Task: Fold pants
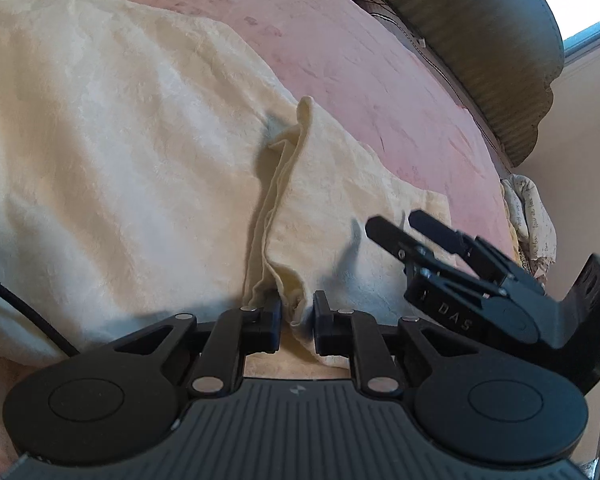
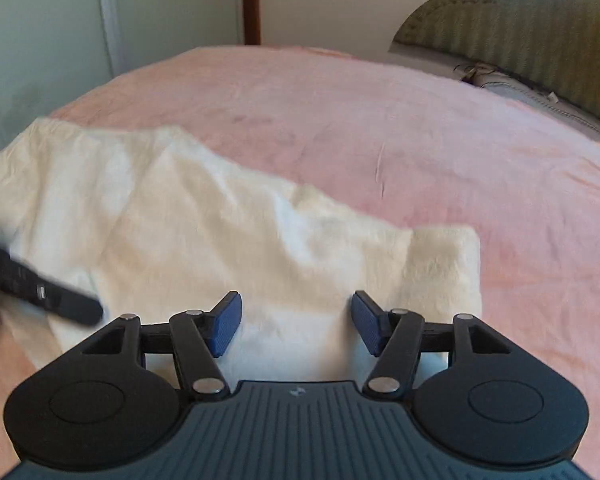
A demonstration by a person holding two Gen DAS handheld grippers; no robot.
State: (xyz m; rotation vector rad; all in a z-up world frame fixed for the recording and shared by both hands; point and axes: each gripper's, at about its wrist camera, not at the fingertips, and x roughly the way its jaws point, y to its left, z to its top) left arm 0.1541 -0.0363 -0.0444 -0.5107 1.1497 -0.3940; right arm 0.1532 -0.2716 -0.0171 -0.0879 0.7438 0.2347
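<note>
Bed [image 2: 380, 128] with pink cover; cream pants [image 2: 204, 224] spread flat on it, toward 8 o'clock in the right wrist view; headboard [image 2: 520, 36] at 2 o'clock.

Under my tools: pink bedspread [image 2: 380, 128], lightly creased. Olive ribbed headboard cushion [image 1: 480, 40] along its far edge. Window [image 1: 588, 4] behind it. Brown wooden post [image 2: 251, 0] against pale wall [image 2: 172, 0].

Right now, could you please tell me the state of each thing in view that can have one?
Pants: cream, spread on the bed, one ridge of fabric pulled up.
Left gripper: jaws shut on the pants' ridge.
Right gripper: jaws open, empty, above the pants.
Pink bedspread: flat, lightly creased.
</note>
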